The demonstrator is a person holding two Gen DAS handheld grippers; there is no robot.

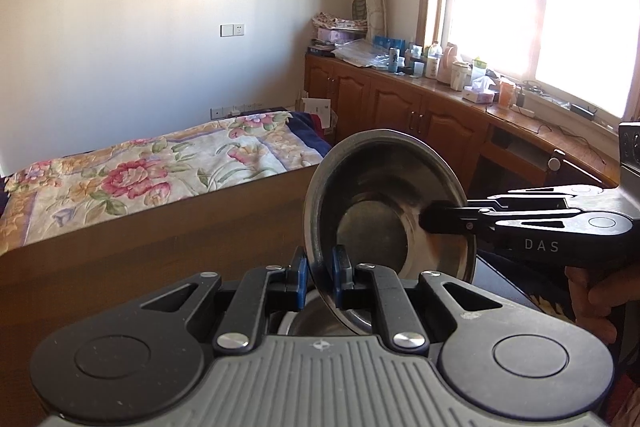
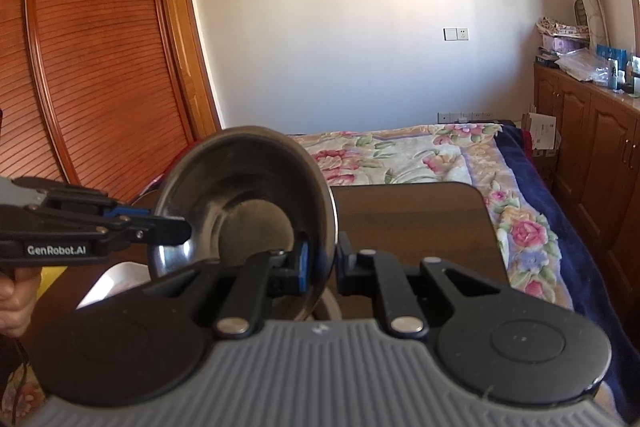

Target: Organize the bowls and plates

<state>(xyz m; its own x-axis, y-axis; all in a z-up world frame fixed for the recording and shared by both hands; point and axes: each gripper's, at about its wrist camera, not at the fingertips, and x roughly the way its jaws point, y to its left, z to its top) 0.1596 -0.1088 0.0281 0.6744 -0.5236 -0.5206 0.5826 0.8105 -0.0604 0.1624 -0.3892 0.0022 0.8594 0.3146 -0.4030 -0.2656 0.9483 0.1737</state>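
Nearest in the left wrist view: left gripper (image 1: 320, 277), blue pads pinched on the lower rim of a stainless steel bowl (image 1: 384, 203), tilted on edge in the air, hollow toward the camera. From the right side, right gripper (image 1: 426, 221) clamped on the same bowl's opposite rim, a hand (image 1: 596, 301) on its handle. Below the pads, part of another steel bowl (image 1: 320, 319). Under it all, a dark wooden table (image 2: 416, 223). Further off, a bed under a floral quilt (image 1: 132, 183). Farthest, wooden cabinets (image 1: 400, 107) cluttered with bottles below a bright window (image 1: 536, 3); in the right wrist view, a louvred wardrobe door (image 2: 100, 59).
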